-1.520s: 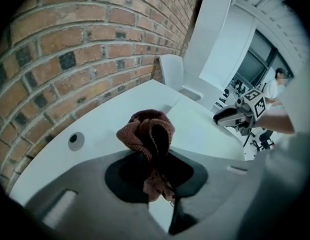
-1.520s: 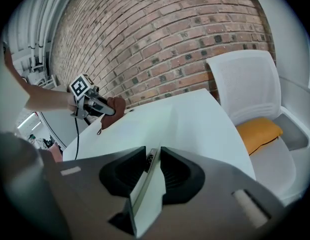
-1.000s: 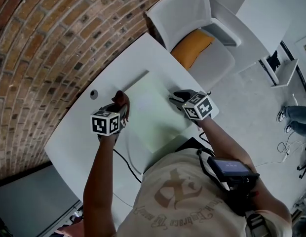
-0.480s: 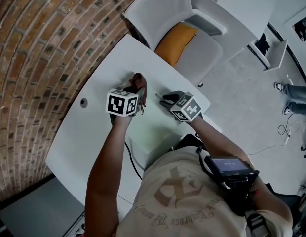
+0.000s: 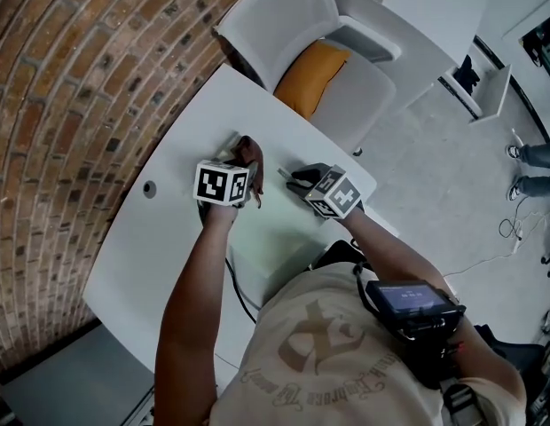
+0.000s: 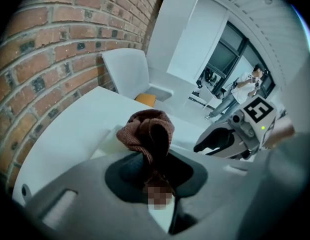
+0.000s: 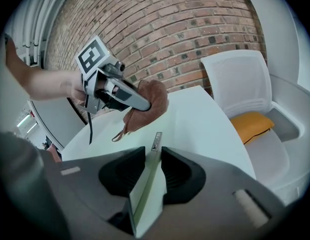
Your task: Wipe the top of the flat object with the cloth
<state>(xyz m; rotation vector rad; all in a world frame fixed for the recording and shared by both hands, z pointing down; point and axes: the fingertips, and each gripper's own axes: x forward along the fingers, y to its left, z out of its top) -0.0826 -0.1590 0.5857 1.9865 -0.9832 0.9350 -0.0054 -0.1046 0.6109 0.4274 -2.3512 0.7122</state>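
- Two grips show only in the gripper views: left gripper jaws clamp the cloth; right gripper jaws, just closing, pinch the board by its edge.
- I see both tilted downward.

Cloth coarsely woven, rough. Board smooth, matt. Table finished smooth, white. Wall laid in rough brick. Chair moulded in plastic.
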